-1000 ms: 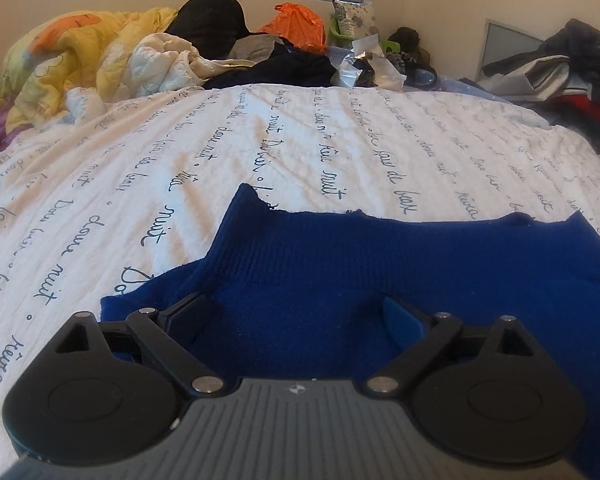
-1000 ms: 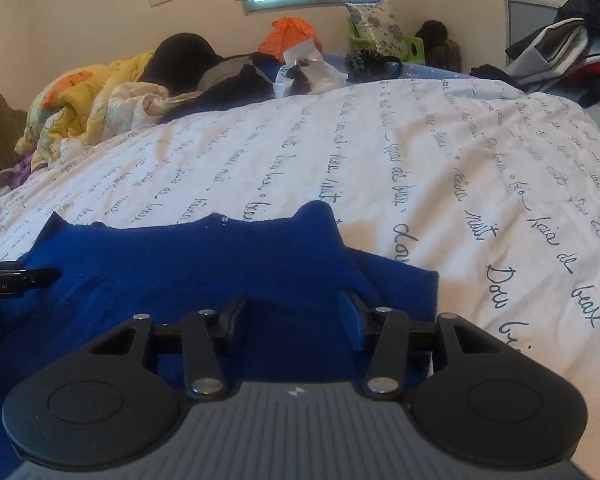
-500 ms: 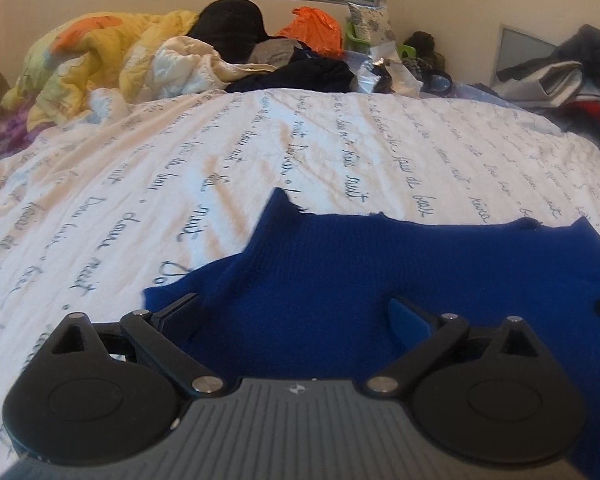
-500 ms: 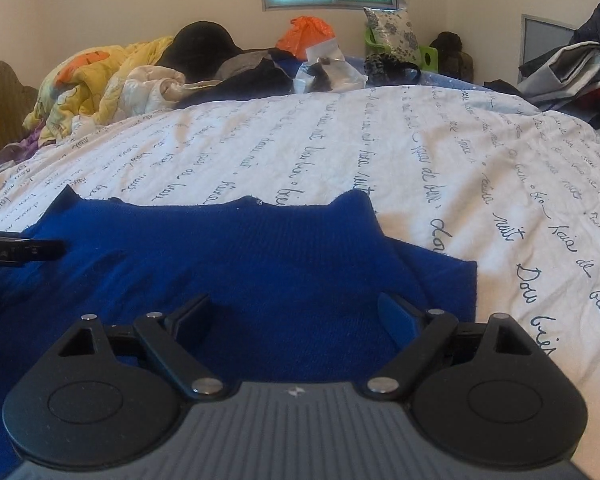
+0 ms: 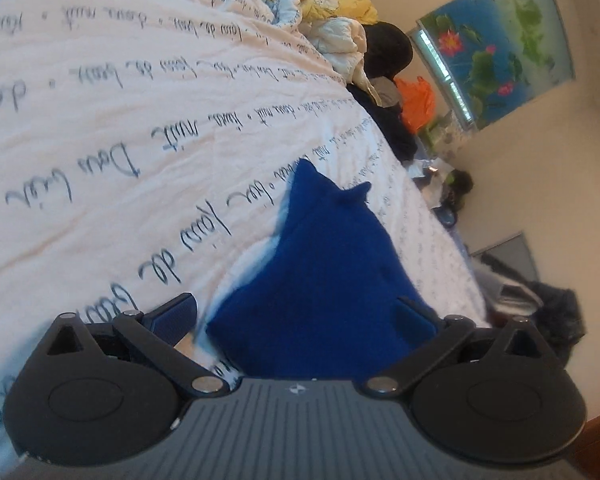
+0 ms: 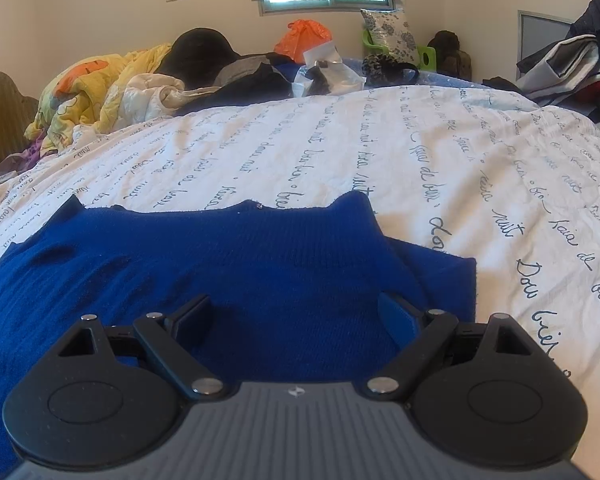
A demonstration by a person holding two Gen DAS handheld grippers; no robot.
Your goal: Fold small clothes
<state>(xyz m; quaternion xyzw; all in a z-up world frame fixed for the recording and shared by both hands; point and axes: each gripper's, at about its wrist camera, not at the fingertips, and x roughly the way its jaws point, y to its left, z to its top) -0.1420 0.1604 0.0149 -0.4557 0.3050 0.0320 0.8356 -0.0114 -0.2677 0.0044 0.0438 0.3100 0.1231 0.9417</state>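
A dark blue knit garment (image 6: 236, 264) lies flat on the white bedspread (image 6: 440, 152) printed with script. My right gripper (image 6: 296, 320) is open just above the garment's near right part, jaws wide apart, holding nothing. In the left wrist view the camera is rolled sideways; the garment (image 5: 328, 264) shows as a blue wedge ahead. My left gripper (image 5: 296, 316) is open at the garment's near left edge, one finger (image 5: 172, 316) over the bedspread (image 5: 100, 128), the other over the blue cloth.
A heap of yellow bedding (image 6: 96, 92), dark clothes (image 6: 244, 76), an orange bag (image 6: 304, 38) and a cushion (image 6: 388, 38) lies along the far side of the bed. More clothes (image 6: 572, 60) are piled at the right.
My left gripper has rolled sharply sideways and shifted toward the garment's left edge. My right gripper stayed open over the garment and barely moved. The left gripper no longer shows in the right view.
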